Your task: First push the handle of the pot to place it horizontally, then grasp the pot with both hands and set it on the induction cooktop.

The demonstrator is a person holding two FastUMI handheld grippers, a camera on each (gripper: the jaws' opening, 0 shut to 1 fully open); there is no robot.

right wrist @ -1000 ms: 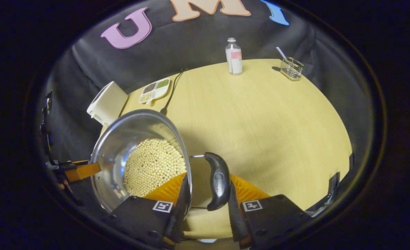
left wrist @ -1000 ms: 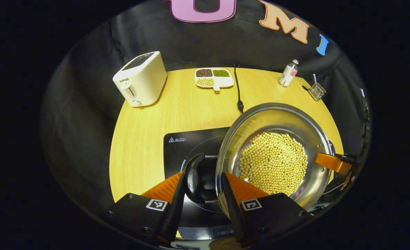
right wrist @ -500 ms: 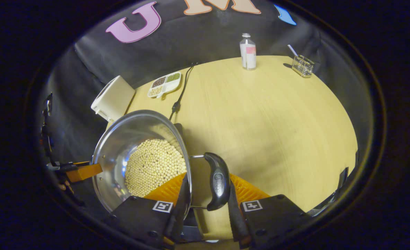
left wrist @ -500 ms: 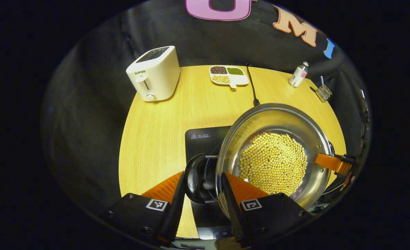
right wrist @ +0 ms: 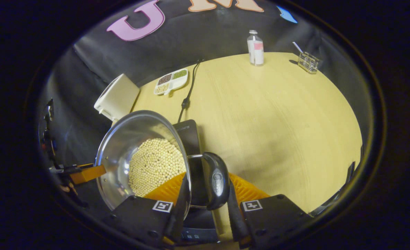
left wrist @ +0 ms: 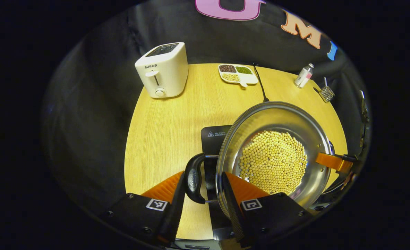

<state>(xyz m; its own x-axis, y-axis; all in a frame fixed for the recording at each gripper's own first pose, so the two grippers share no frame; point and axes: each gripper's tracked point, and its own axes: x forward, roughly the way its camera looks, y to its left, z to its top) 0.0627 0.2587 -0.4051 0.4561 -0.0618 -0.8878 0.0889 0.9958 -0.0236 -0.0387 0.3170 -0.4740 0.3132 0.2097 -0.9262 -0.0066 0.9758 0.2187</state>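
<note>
A steel pot (left wrist: 278,114) with a layer of yellow beans (left wrist: 273,161) hangs between my two grippers above the black induction cooktop (left wrist: 213,137). My left gripper (left wrist: 203,177) is shut on the pot's black left handle (left wrist: 193,178), one finger outside the handle and the other inside the rim. The right gripper's finger (left wrist: 330,161) reaches in at the far rim. In the right gripper view, my right gripper (right wrist: 207,177) is clamped the same way on the other black handle (right wrist: 218,180). The pot (right wrist: 135,130) lies left of it, with the cooktop (right wrist: 187,135) under its edge.
On the round wooden table (left wrist: 163,121) stand a white toaster (left wrist: 163,69), a divided dish of beans (left wrist: 238,73), a black cable (left wrist: 260,85), a small bottle (right wrist: 255,50) and a wire holder (right wrist: 309,61). The table's right half (right wrist: 278,114) is bare wood.
Both grippers carried the pot leftward across the table. The cooktop has slid further under the pot and come into the right gripper view. The grip is unchanged.
</note>
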